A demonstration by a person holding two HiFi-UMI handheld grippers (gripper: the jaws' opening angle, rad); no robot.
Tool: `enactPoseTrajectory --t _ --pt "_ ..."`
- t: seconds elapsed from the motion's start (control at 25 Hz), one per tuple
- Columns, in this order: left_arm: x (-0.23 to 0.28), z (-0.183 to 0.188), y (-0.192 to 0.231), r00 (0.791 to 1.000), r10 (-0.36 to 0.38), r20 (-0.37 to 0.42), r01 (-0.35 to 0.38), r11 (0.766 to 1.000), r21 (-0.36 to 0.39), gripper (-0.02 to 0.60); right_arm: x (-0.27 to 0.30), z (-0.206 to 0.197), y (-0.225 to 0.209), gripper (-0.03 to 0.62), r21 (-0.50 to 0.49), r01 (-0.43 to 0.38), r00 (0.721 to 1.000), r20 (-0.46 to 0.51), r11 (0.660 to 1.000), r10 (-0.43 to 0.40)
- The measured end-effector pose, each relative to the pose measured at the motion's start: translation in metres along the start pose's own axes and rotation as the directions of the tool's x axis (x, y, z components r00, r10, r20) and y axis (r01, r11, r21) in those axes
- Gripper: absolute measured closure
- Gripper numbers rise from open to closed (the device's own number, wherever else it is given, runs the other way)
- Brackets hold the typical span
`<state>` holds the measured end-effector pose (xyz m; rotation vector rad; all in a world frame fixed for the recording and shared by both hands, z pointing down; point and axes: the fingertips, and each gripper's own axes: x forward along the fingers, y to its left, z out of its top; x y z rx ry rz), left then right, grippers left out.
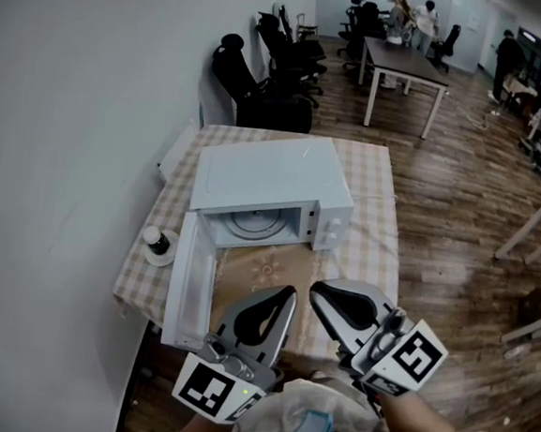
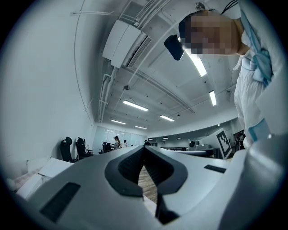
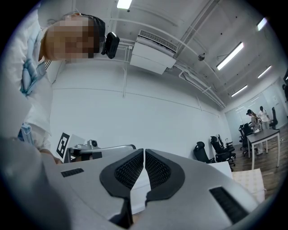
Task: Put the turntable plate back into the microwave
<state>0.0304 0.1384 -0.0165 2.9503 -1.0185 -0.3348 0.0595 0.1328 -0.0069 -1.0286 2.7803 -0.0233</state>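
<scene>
Before open microwave (image 1: 264,177) | left hand-held gripper (image 1: 288,293) closed, empty | right hand-held gripper (image 1: 318,291) closed, empty | both tilted slightly up

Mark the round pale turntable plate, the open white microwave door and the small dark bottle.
round pale turntable plate (image 1: 251,224): head view, centre, inside the cavity.
open white microwave door (image 1: 192,288): head view, inner face.
small dark bottle (image 1: 159,242): head view, its body.

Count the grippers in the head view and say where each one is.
2. The left gripper is low centre-left, the right gripper beside it, both shut, before the open microwave.
</scene>
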Motion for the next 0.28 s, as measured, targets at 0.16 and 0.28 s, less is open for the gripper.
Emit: enactPoseTrajectory --t 0.16,0.28 --pt "0.0026 -0.0025 0.0038 1.0 0.003 -0.001 -0.003 1.0 0.0 0.58 0.0011 -0.0019 -0.0047 0.556 0.005 0.004 1.0 0.0 1.0 -0.004" --pt "0.0049 -0.0048 0.0066 1.0 0.003 -0.002 -0.003 1.0 0.0 0.581 0.001 -0.0049 -0.0093 0.557 0.006 0.01 1.0 -0.006 1.0 -0.01"
